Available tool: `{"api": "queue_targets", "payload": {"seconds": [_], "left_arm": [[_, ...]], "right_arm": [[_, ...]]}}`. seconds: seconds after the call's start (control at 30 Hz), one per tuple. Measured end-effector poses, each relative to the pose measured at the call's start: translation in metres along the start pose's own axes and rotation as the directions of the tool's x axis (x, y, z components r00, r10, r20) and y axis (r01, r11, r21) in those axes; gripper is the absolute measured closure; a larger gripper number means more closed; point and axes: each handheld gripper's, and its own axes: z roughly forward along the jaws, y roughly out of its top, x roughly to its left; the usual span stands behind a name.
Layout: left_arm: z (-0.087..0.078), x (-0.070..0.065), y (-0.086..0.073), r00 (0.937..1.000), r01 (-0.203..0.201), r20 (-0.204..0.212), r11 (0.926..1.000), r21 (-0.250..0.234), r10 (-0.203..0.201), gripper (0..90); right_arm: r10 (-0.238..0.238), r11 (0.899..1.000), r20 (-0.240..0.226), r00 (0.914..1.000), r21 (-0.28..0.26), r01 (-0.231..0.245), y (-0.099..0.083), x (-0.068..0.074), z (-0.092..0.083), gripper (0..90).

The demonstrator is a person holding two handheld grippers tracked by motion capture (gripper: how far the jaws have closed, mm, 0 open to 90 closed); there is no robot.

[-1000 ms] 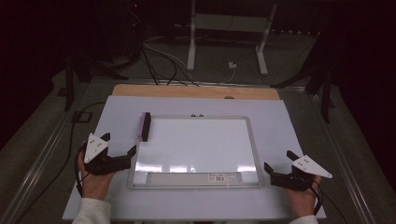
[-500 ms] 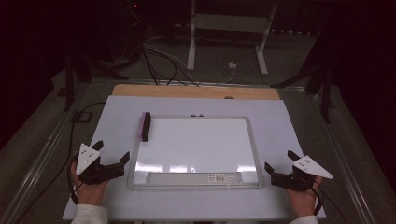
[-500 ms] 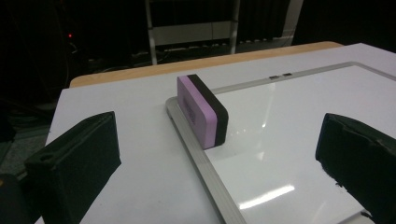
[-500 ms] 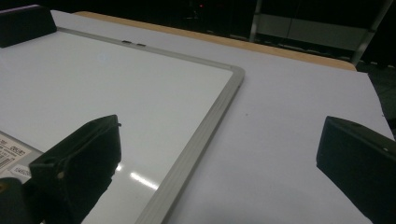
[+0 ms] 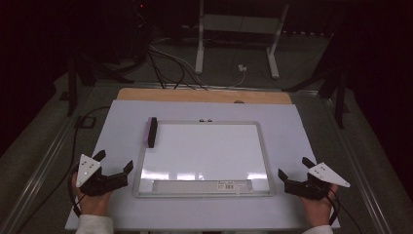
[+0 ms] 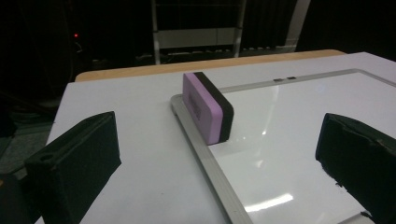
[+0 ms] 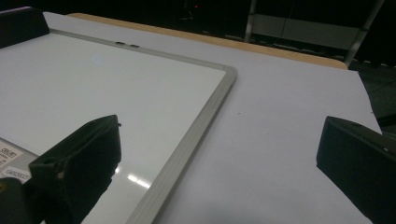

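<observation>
A whiteboard point(image 5: 204, 146) with a grey frame lies flat in the middle of the white table. A purple and black eraser point(image 5: 151, 132) stands on edge at the board's far left corner, also seen ahead in the left gripper view as the eraser point(image 6: 208, 106). My left gripper point(image 5: 114, 163) rests near the table's front left, open and empty, just left of the board's front corner. My right gripper point(image 5: 294, 168) rests at the front right, open and empty, beside the board's right frame point(image 7: 187, 149).
The white table top point(image 5: 311, 131) sits on a wooden board whose far edge point(image 5: 204, 95) shows behind it. Cables and a metal stand point(image 5: 236, 29) lie on the dark floor beyond. A label strip point(image 5: 195, 185) runs along the whiteboard's near edge.
My left gripper has drawn back toward the front left of the table, away from the board. The right gripper has stayed put.
</observation>
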Motion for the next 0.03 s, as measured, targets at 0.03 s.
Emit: {"api": "queue_targets", "payload": {"seconds": [0.03], "left_arm": [[-0.0001, 0.0003, -0.0003, 1.0000, 0.002, -0.002, 1.0000, 0.000, -0.002, 0.8]], "right_arm": [[0.001, 1.000, 0.001, 1.0000, 0.001, -0.001, 0.0000, 0.0001, 0.0002, 0.0]]}}
